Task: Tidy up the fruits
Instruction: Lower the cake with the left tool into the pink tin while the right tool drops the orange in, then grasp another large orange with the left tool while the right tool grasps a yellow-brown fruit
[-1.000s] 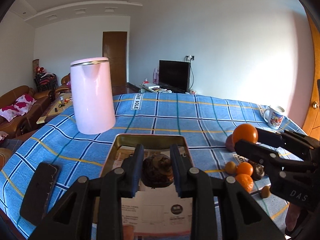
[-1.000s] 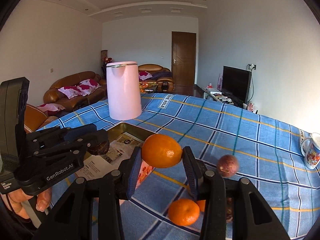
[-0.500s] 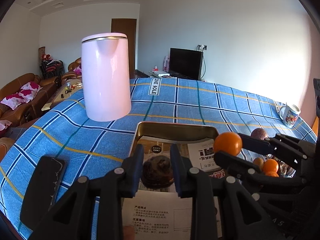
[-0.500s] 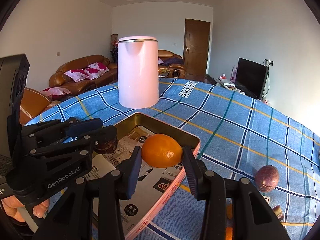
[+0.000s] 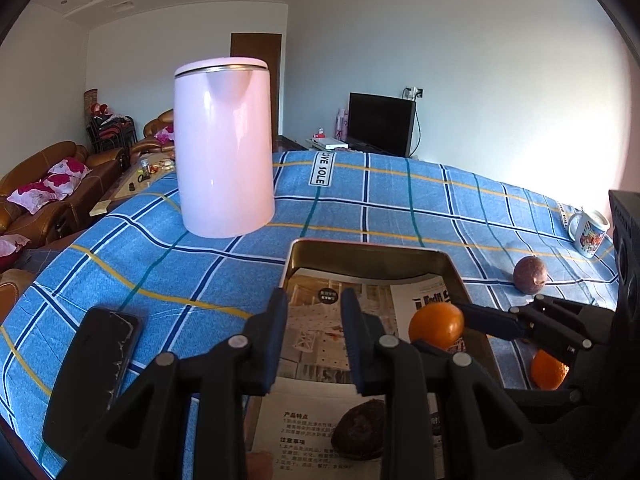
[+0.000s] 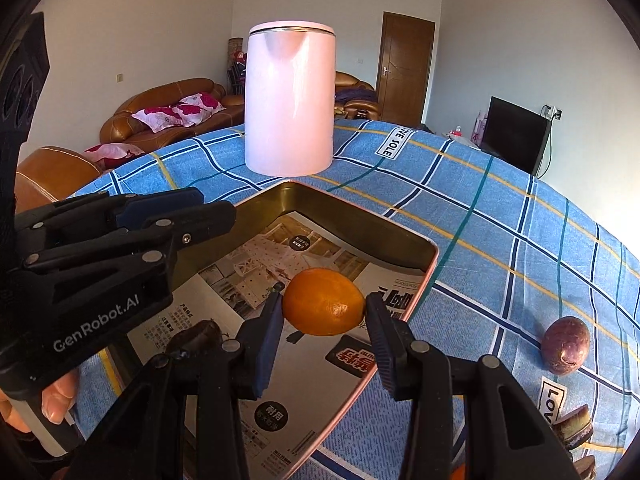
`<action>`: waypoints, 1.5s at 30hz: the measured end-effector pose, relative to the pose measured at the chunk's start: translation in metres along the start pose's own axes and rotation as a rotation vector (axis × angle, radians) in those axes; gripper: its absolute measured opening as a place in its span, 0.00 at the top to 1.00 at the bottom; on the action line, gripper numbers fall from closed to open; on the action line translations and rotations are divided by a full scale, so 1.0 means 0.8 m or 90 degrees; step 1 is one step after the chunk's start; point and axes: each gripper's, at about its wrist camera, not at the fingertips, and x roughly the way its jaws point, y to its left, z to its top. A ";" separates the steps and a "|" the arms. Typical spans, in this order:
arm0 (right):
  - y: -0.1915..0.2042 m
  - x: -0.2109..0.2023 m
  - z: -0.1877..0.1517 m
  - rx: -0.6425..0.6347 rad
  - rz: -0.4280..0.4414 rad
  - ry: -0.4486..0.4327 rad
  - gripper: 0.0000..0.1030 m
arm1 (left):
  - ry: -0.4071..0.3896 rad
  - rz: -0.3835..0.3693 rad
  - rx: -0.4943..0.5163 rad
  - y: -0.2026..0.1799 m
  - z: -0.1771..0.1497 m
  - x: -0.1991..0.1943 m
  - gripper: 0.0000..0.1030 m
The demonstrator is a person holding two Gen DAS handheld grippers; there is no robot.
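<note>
Right gripper (image 6: 324, 312) pinching one orange (image 6: 323, 307) over the paper-lined tin tray (image 6: 360, 225), left gripper (image 5: 314, 334) spread and empty, one dark fruit (image 5: 358, 436) in tray, one passion fruit (image 6: 565, 345) and a second orange (image 5: 548, 370) on tablecloth (image 5: 400, 208), one pink kettle (image 6: 290, 100)

Both wrist views face the kettle (image 5: 224, 152), sharing the tray (image 6: 360, 222).

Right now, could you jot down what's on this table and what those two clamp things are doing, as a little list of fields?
Tray: metal tray, lined with printed paper
Right hand-held gripper: shut on orange, over the tray
Left hand-held gripper: open, holding nothing
In tray: dark brown fruit
On cloth: purple passion fruit, another orange
Also: pink kettle, mug, phone
</note>
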 end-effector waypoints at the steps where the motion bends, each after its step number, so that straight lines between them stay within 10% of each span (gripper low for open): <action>1: 0.000 -0.001 0.000 0.003 0.004 0.001 0.55 | 0.000 -0.001 -0.004 0.002 0.000 -0.001 0.67; 14: -0.028 -0.097 -0.066 0.026 -0.036 -0.058 0.40 | -0.050 -0.025 -0.015 -0.018 -0.018 -0.058 0.32; 28: -0.126 -0.139 -0.155 0.168 -0.112 -0.013 0.40 | 0.003 -0.112 0.122 -0.165 -0.062 -0.052 0.31; 36: -0.125 -0.130 -0.164 0.149 -0.102 0.029 0.73 | 0.021 -0.124 0.157 -0.194 -0.068 -0.044 0.31; 45: -0.151 -0.173 -0.176 0.194 -0.165 -0.074 0.73 | 0.054 -0.141 0.178 -0.220 -0.069 -0.028 0.31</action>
